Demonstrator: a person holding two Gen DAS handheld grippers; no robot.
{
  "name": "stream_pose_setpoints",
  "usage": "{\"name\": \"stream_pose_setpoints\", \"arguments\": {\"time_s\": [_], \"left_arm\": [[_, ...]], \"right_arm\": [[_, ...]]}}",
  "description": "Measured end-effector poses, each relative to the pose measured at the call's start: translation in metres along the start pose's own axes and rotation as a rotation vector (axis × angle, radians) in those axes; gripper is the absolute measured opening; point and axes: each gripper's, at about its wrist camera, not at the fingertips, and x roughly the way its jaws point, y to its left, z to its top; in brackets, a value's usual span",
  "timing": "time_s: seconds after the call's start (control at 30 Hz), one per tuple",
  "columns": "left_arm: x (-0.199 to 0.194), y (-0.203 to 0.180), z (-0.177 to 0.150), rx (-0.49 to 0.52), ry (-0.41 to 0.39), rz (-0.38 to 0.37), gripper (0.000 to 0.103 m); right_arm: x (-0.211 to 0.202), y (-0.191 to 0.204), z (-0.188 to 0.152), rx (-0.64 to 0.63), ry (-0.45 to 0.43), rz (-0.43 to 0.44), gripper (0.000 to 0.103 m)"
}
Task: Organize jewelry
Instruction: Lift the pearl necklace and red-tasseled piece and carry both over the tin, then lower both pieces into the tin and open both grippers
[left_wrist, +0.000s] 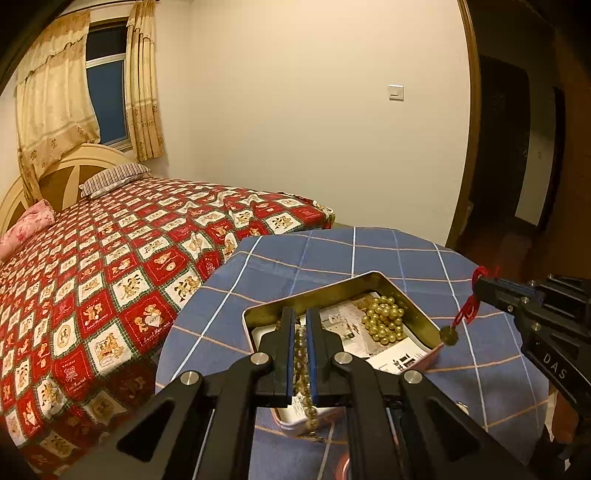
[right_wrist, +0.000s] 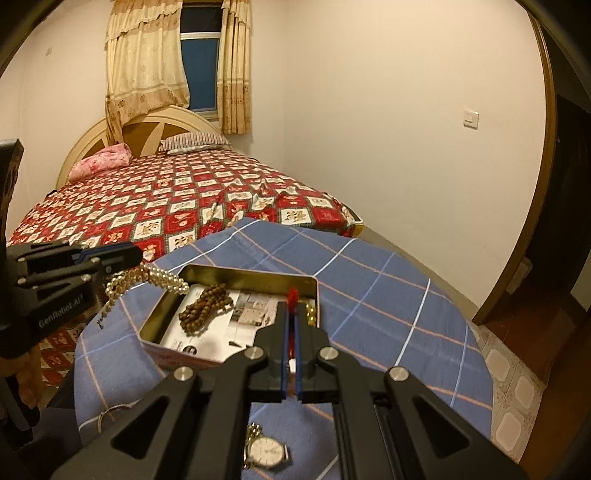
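Tin interior: the open tin (right_wrist: 258, 278) is crowded by brown beads (right_wrist: 203, 304) and gold beads (left_wrist: 384, 319).
Open ground: bare checked tablecloth (right_wrist: 388, 295) right of the tin.
Near edge: a wristwatch (right_wrist: 266, 451) lies there.

Warm, dim indoor light; heavy fisheye bend

Yellowish cast on the wall (left_wrist: 295, 129); dark vignette at 1 to 3 o'clock; window (right_wrist: 199, 66) dark; nearest foreground soft.
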Motion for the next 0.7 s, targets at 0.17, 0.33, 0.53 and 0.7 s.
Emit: {"name": "stream_pose_setpoints", "arguments": {"time_s": [0.17,0.33,0.53,0.7], "left_arm": [[0.010,-0.001,0.003,0.008,0.010,0.007,0.005],[0.022,-0.003,0.005,0.020,0.022,0.014,0.005],[0.036,-0.003,0.008,0.015,0.031,0.023,0.005],[0.053,-0.002,0.008,0.009,0.051,0.026,0.005]], "right_arm": [[0.010,-0.002,0.007,-0.006,-0.001,-0.001,0.004],[0.018,-0.002,0.013,-0.013,0.002,0.001,0.004],[0.034,-0.002,0.020,-0.024,0.012,0.005,0.004],[0.053,0.001,0.022,-0.037,0.033,0.023,0.004]]}}
